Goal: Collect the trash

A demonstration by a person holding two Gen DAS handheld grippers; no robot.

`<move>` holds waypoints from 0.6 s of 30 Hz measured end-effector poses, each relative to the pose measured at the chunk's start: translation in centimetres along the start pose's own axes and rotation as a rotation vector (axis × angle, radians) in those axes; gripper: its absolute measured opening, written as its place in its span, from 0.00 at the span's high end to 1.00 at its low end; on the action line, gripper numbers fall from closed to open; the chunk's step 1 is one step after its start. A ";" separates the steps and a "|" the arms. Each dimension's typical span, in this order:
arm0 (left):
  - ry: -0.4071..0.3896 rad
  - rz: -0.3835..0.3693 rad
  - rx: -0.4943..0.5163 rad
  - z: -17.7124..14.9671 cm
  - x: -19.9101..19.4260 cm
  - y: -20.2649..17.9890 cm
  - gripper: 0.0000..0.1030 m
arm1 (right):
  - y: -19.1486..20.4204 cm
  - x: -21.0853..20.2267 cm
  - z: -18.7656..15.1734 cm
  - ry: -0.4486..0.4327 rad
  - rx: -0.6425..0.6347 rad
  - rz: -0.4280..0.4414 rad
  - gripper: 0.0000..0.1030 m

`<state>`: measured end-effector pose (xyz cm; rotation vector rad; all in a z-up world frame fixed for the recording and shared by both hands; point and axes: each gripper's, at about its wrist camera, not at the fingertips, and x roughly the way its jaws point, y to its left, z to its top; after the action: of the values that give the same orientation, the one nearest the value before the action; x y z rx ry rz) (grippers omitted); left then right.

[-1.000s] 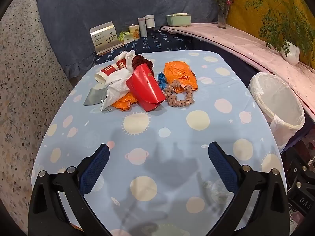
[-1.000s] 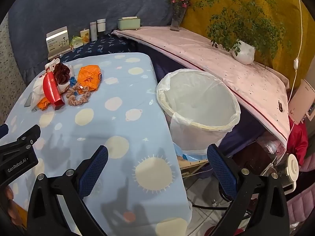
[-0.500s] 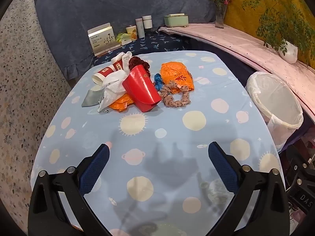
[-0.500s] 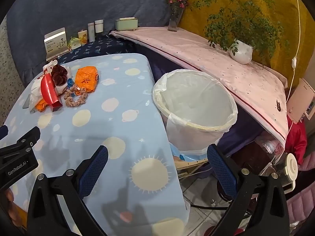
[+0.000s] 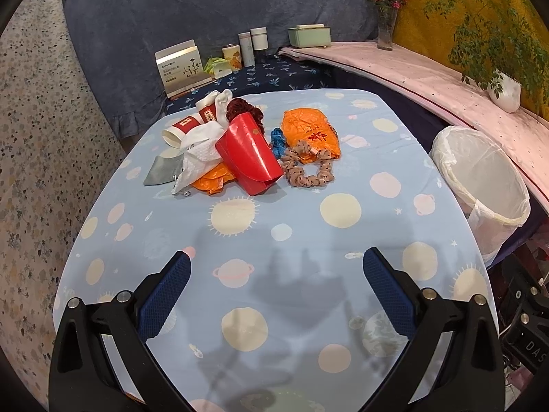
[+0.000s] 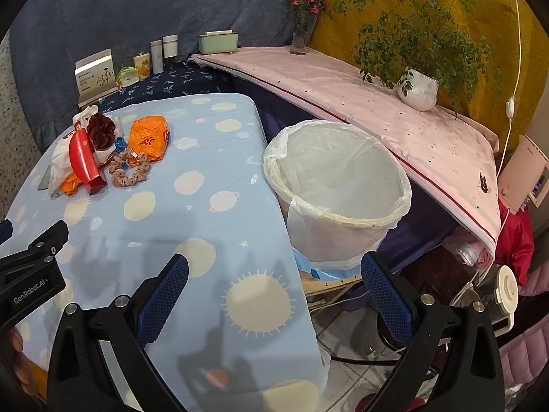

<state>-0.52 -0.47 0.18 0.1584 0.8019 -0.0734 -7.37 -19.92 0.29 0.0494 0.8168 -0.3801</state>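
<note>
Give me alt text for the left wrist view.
A pile of trash sits at the far end of a blue planet-print table, with a lined white bin off its right edge. The open left gripper hovers empty in the foreground.

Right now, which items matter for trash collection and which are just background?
Job items: red carton, paper cups, white tissue, orange bags, lined bin.

Background: potted plant, flower vase, green box, bottles, card stand.
</note>
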 end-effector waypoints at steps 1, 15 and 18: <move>0.002 -0.001 0.000 0.0 0.0 0.0 0.07 | 0.0 0.0 0.0 0.000 0.000 -0.001 0.06; 0.002 -0.006 0.005 -0.3 0.2 -0.1 0.07 | -0.2 -0.1 0.0 0.002 0.007 -0.008 0.06; 0.001 -0.006 0.004 -0.3 0.2 -0.1 0.07 | -0.2 -0.2 -0.1 0.001 0.007 -0.009 0.06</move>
<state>-0.60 -0.51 -0.15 0.1598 0.8037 -0.0809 -7.64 -20.01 0.37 0.0530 0.8173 -0.3914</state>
